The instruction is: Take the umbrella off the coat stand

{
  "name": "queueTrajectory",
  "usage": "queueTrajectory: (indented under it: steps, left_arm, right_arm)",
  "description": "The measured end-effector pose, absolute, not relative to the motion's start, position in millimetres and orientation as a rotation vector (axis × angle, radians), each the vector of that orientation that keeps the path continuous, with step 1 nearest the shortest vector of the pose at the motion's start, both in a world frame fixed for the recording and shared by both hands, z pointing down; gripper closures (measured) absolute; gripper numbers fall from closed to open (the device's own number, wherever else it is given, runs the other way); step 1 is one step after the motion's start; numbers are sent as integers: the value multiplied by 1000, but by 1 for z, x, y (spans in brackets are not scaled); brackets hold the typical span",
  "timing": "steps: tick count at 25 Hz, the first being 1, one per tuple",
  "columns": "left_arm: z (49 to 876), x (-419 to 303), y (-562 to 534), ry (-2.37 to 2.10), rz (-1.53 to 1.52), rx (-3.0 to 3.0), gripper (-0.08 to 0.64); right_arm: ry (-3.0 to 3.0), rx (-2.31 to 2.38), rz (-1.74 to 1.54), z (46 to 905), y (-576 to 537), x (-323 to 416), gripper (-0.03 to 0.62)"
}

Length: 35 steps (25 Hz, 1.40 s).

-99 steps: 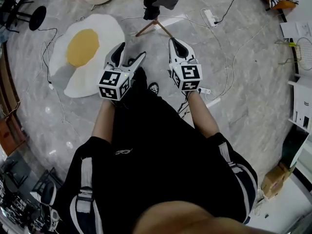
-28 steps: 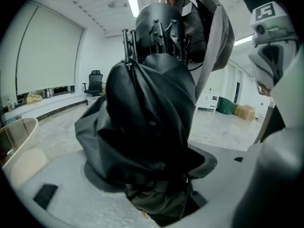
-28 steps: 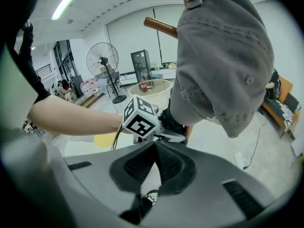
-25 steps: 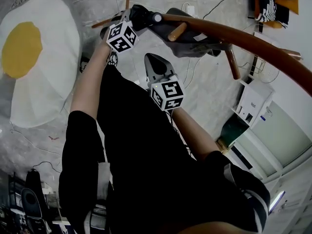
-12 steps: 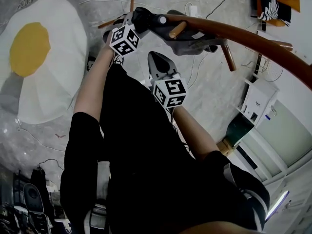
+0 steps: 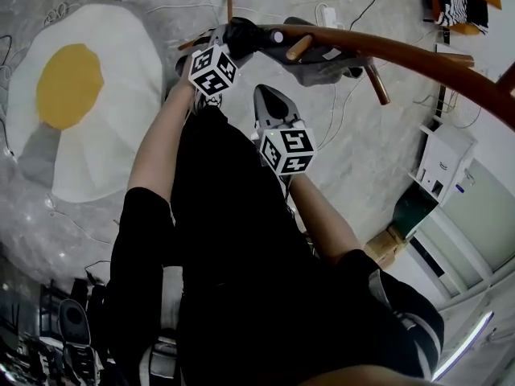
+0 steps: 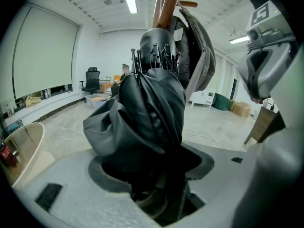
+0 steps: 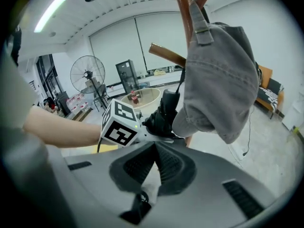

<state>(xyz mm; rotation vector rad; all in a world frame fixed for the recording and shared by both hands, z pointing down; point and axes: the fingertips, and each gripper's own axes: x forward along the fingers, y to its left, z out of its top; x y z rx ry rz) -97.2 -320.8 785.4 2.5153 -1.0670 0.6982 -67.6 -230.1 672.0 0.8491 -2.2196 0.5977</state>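
Since four seconds back: both grippers up from over floor to coat stand (image 6: 402, 55). Fried-egg rug (image 6: 72, 95) on floor, far left. Left gripper (image 6: 231, 45): jaws just closing, now clamped on folded black umbrella (image 6: 245, 32); umbrella against stand's pole. Right gripper (image 6: 265, 95): jaws together, empty, near grey cap (image 6: 318, 64) hanging on stand.

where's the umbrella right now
In the left gripper view the folded black umbrella sits between the fingers of the left gripper, which have just been closing on it, against the brown coat stand beside a grey cap.
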Motion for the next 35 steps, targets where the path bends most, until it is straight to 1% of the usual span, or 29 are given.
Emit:
queueTrajectory:
  steps: [10, 19, 35]
  left_arm:
    - [765, -112, -306, -1020, 782, 2478, 272]
    - [741, -117, -290, -994, 792, 2451, 275]
    - [711, -131, -274, -1095, 715, 2410, 278]
  right_arm:
    - [-2234, 978, 628, 647, -224, -69, 588]
    - [-2258, 1042, 640, 627, -219, -72, 588]
    - [-2286, 1046, 608, 610, -201, -75, 588]
